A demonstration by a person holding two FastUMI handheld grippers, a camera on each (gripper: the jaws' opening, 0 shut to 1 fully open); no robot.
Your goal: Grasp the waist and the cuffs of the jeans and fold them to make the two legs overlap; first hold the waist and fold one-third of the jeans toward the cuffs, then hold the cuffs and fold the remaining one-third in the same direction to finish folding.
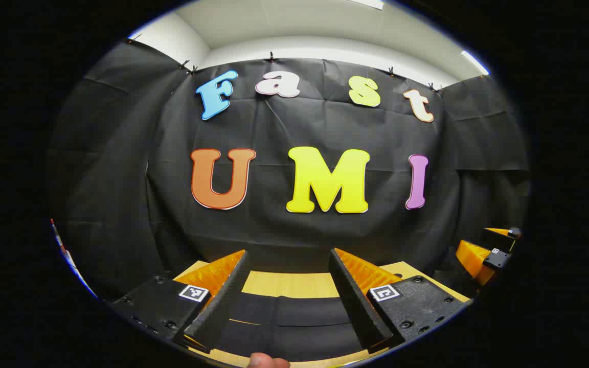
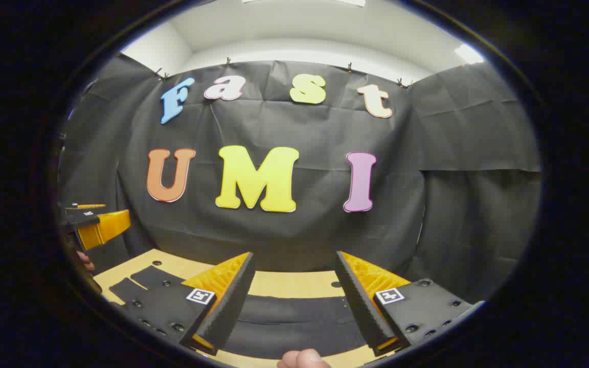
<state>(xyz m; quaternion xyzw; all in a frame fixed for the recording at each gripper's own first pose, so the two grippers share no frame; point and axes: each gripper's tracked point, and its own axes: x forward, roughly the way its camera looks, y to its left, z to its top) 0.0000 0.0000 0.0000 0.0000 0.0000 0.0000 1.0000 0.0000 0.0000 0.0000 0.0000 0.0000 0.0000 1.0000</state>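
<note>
Dark jeans (image 1: 289, 314) lie flat on a light wooden table (image 1: 284, 283), just below and ahead of my left gripper (image 1: 288, 253). Its jaws are open and hold nothing, hovering above the cloth. The right gripper view has the same jeans (image 2: 294, 314) spread under my right gripper (image 2: 294, 254), which is also open and empty above them. More dark cloth (image 2: 143, 280) runs off to the left there. The right gripper (image 1: 489, 250) appears at the far right of the left gripper view, and the left gripper (image 2: 97, 225) at the far left of the right gripper view.
A strip of bare table (image 2: 284, 283) runs between the jeans and the black cloth wall behind. A thumb (image 1: 269, 361) pokes in at the bottom edge of the left gripper view, and another thumb (image 2: 302, 359) in the right gripper view.
</note>
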